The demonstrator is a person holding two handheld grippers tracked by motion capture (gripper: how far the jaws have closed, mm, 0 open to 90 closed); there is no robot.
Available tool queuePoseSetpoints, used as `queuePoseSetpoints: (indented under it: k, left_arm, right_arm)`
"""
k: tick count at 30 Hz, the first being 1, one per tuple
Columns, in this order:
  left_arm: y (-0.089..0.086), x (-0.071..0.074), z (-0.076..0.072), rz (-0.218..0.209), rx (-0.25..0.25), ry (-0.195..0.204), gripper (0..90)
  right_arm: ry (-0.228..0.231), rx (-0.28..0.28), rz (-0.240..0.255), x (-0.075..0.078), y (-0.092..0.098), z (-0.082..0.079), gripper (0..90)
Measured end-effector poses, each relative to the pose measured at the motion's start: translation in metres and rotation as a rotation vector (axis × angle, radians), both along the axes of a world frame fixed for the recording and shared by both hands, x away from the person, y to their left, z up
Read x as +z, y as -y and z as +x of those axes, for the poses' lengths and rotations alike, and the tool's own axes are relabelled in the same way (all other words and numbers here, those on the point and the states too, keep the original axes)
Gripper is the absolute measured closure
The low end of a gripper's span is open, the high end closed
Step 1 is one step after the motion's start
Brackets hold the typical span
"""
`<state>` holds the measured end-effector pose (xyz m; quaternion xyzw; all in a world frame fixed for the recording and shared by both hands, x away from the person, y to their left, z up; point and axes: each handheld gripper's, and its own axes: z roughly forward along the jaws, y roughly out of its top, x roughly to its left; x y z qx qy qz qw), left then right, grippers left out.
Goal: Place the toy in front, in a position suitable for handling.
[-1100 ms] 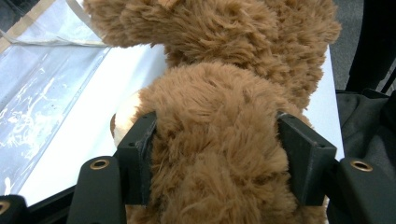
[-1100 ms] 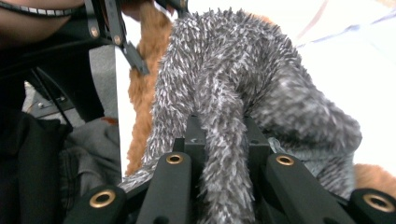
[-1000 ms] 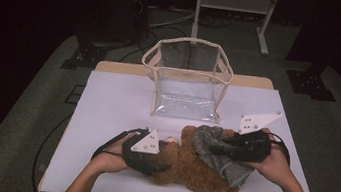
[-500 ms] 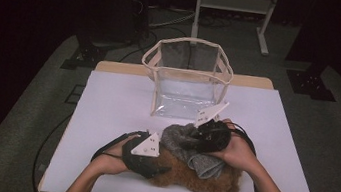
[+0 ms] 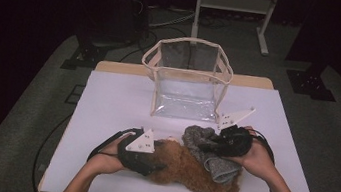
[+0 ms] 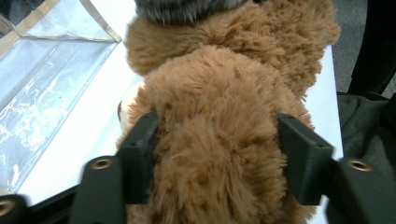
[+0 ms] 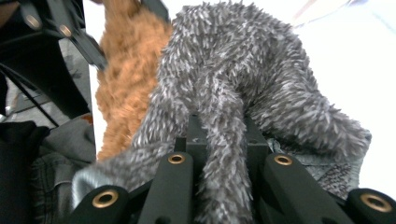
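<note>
Brown plush toy (image 5: 188,171) lying under grey fuzzy cloth (image 5: 211,152).

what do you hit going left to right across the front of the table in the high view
left hand → left claw shut on the brown teddy bear → grey fuzzy cloth → right claw pinching that cloth → right hand

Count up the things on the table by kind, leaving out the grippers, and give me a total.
Brown plush toy: 1
Grey fuzzy garment: 1
Clear plastic bag with beige trim: 1
Total: 3
</note>
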<state>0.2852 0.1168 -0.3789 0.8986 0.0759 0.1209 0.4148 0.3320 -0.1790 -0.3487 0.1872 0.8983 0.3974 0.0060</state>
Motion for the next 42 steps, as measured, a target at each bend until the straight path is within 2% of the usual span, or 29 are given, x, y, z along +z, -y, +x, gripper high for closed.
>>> queuePoseSetpoints:
  k: [4,7,10,12,14,17,18,20,22,24,29,31,35,38,42]
  left_arm:
    - [0.005,0.0,0.003,-0.017,0.014,-0.008,41.2]
    - [0.01,-0.001,0.004,-0.021,0.014,-0.005,41.5]
    - [0.013,0.0,0.002,-0.011,0.004,0.004,41.6]
    - [0.015,0.0,0.0,-0.008,-0.005,0.01,41.5]
    - [0.017,-0.001,-0.002,-0.005,-0.022,0.012,41.5]
    - [0.017,-0.001,-0.004,0.001,-0.037,0.011,41.4]
    - [0.017,-0.001,-0.004,0.005,-0.04,0.011,41.4]
    - [0.015,-0.002,-0.003,0.007,-0.046,0.008,41.5]
    - [0.015,-0.002,-0.004,-0.001,-0.046,0.004,41.5]
    - [0.015,-0.002,-0.004,0.0,-0.044,0.007,41.1]
    - [0.015,-0.002,-0.001,-0.015,-0.018,0.006,39.5]
    - [0.015,-0.002,0.0,-0.019,-0.018,0.003,39.6]
    - [0.017,-0.002,0.0,-0.019,-0.017,0.0,39.7]
    - [0.018,-0.002,0.002,-0.017,-0.016,-0.001,39.7]
    - [0.019,-0.002,0.002,-0.021,-0.016,-0.001,39.6]
  right_arm:
    - [0.052,0.009,0.041,0.025,0.001,-0.008,77.6]
    - [0.072,0.025,0.073,0.045,-0.003,-0.013,77.6]
    - [0.081,0.042,0.066,0.053,-0.016,-0.016,77.6]
    - [0.078,0.054,0.047,0.049,-0.027,-0.013,77.5]
    - [0.051,0.059,0.028,0.038,-0.036,-0.007,77.3]
    - [0.016,0.05,-0.026,0.015,-0.045,0.004,77.1]
    - [0.014,0.05,-0.03,0.011,-0.044,0.007,77.1]
    - [-0.022,0.024,0.002,0.007,-0.036,0.014,77.1]
    - [-0.005,-0.016,-0.005,0.009,-0.026,0.018,77.1]
    - [-0.009,-0.05,0.002,0.01,-0.012,0.022,77.1]
    - [0.005,-0.067,0.016,0.01,0.012,0.01,77.0]
    - [-0.004,-0.061,0.024,0.007,0.021,0.002,76.7]
    - [-0.013,-0.084,0.032,0.005,0.04,-0.009,76.6]
    - [0.005,-0.083,0.042,0.011,0.043,-0.013,76.5]
    - [0.021,-0.033,0.076,0.017,0.031,-0.015,76.2]
